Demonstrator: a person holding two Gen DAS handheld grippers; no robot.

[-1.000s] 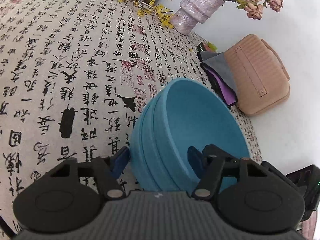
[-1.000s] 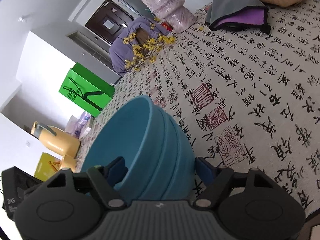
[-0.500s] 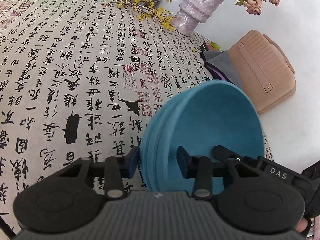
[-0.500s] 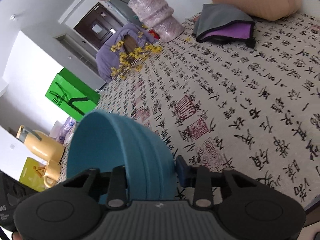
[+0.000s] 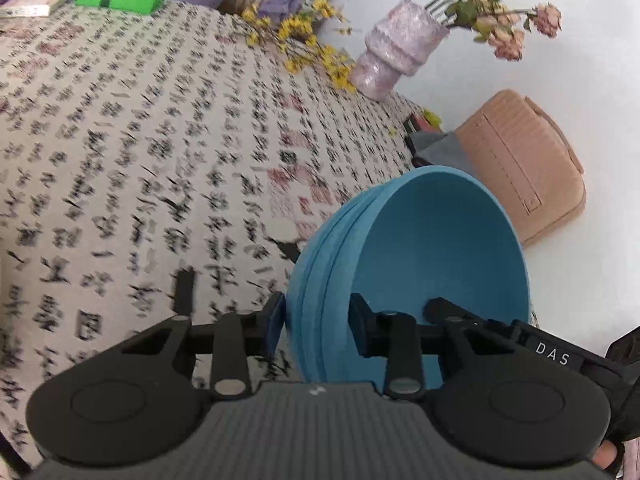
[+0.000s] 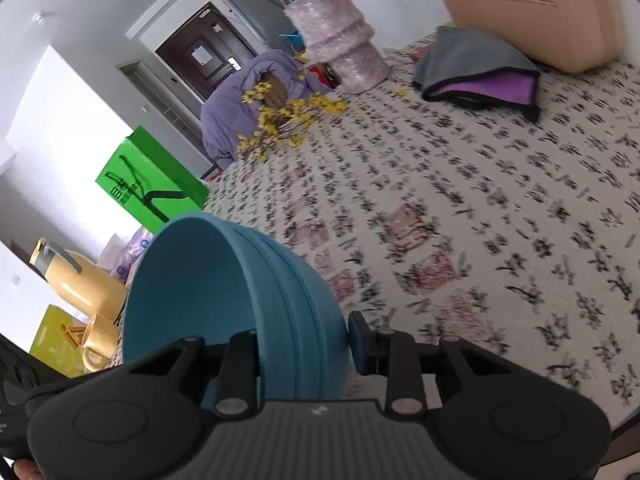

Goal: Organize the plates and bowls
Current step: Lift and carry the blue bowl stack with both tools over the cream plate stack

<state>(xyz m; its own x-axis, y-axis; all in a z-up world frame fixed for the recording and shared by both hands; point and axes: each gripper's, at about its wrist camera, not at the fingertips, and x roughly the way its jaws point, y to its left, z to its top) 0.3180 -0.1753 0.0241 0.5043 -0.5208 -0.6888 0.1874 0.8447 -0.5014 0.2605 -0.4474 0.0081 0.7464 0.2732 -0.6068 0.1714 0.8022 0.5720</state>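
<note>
Between both tongs [image 5: 316,330]: blue bowls [image 5: 420,248]

Left hand-held gripper [image 5: 316,330]: black linkage arms, silver pivot screws, blue finger pads [image 5: 275,322], ribbed grey housing. Right hand-held gripper [image 6: 306,350] identical.

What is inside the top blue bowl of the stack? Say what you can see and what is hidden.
The top blue bowl holds no food or objects. One finger of each gripper reaches over the rim inside: the left gripper and the right gripper. The bowl's lowest inner part is hidden behind them.
</note>
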